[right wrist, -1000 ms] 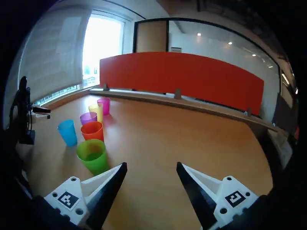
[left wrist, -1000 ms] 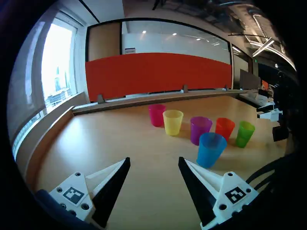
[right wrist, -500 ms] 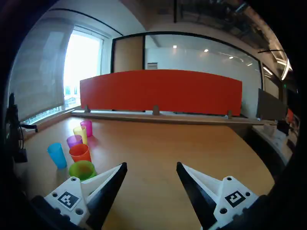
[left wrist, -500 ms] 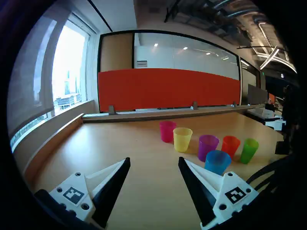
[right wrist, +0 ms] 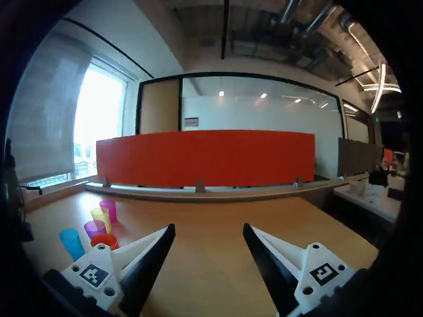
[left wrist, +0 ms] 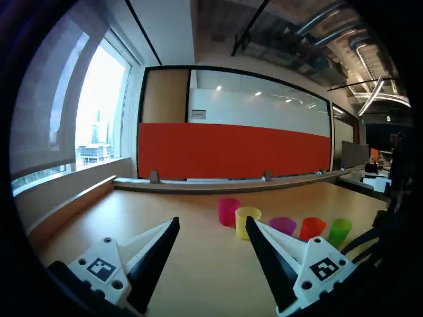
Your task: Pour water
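Seen along the left gripper (left wrist: 212, 218): jaws spread wide apart, clamped on nothing, bare wood of the table (left wrist: 201, 274) between them. Held low, close above the tabletop. Ahead and to the right, a row of plastic cups standing upright on the table. Farthest back, the pink cup (left wrist: 228, 211), with the yellow cup (left wrist: 246, 222) just beside it. Then the purple cup (left wrist: 284, 225), orange cup (left wrist: 312, 228) and green cup (left wrist: 339, 231), these three partly hidden behind the right-hand jaw. Impossible to tell whether any of them holds water (rims seen almost edge-on). Behind the cups, a long red partition (left wrist: 232, 150) along the far edge of the table. Above it a glass wall (left wrist: 254, 108), and to the left a bright window (left wrist: 95, 137).

Seen along the right gripper (right wrist: 209, 226): jaws likewise wide apart and gripping nothing, with bare table (right wrist: 211, 274) between them. Cups off to the left here, apart from the open gap:
- pink cup (right wrist: 108, 208) at the back
- yellow cup (right wrist: 100, 217) just in front of it, the two overlapping in the picture
- purple cup (right wrist: 94, 229) nearer
- blue cup (right wrist: 71, 243) standing apart to the left of the row
- orange cup (right wrist: 104, 240) nearest, lower part hidden behind the left-hand jaw

Across the back, the red partition (right wrist: 206, 158) again, glass wall (right wrist: 259, 111) above it, window (right wrist: 98, 127) at the left.
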A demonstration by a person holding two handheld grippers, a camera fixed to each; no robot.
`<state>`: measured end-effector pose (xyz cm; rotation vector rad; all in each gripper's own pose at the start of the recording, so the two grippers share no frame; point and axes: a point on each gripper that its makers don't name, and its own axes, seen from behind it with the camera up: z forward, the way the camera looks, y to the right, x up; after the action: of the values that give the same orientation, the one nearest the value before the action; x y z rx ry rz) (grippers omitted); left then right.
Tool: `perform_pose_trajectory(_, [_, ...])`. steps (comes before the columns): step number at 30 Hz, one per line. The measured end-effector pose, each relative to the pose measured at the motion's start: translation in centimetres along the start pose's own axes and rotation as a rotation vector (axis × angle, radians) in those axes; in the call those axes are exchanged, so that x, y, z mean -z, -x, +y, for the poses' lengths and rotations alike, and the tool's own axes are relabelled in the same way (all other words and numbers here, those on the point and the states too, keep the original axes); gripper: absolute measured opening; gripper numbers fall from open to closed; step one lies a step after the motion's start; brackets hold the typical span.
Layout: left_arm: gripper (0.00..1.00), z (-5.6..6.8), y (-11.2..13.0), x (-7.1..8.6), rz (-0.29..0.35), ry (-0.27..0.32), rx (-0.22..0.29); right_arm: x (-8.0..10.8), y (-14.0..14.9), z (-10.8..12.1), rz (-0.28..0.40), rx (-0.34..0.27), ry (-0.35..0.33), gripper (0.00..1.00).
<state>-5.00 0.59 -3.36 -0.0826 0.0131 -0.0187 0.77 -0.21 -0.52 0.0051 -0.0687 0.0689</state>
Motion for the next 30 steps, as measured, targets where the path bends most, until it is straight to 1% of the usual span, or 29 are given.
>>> perform_pose_trajectory(3, [0.93,-0.2,-0.8,-0.1,0.033,-0.017,-0.019,0.0,-0.7,0.2,0.032,-0.014,0.019,1.0])
perform_pose_trajectory(6, [0.93,-0.5,-1.2,0.1,0.055,-0.044,-0.031,0.1,-0.8,0.5,0.043,-0.031,0.033,1.0])
perform_pose_trajectory(11, [0.93,-0.9,-1.7,0.3,0.08,-0.075,-0.015,0.2,-1.3,1.0,0.058,-0.062,0.043,0.99])
perform_pose_trajectory(15, [0.93,-1.3,-1.7,0.2,0.086,-0.092,0.003,0.3,-2.0,1.4,0.071,-0.07,0.051,0.99])
perform_pose_trajectory(21, [0.93,-2.2,-1.2,0.1,0.085,-0.146,0.005,0.6,-2.2,1.7,0.071,-0.058,0.071,0.99])
perform_pose_trajectory(24, [0.93,-2.2,-0.9,-0.1,0.089,-0.168,0.014,0.6,-2.2,1.7,0.056,-0.044,0.079,0.99])
perform_pose_trajectory(30, [0.93,-1.6,-0.6,-0.6,0.118,-0.157,0.036,0.6,-2.5,1.8,0.044,0.01,0.099,0.99])
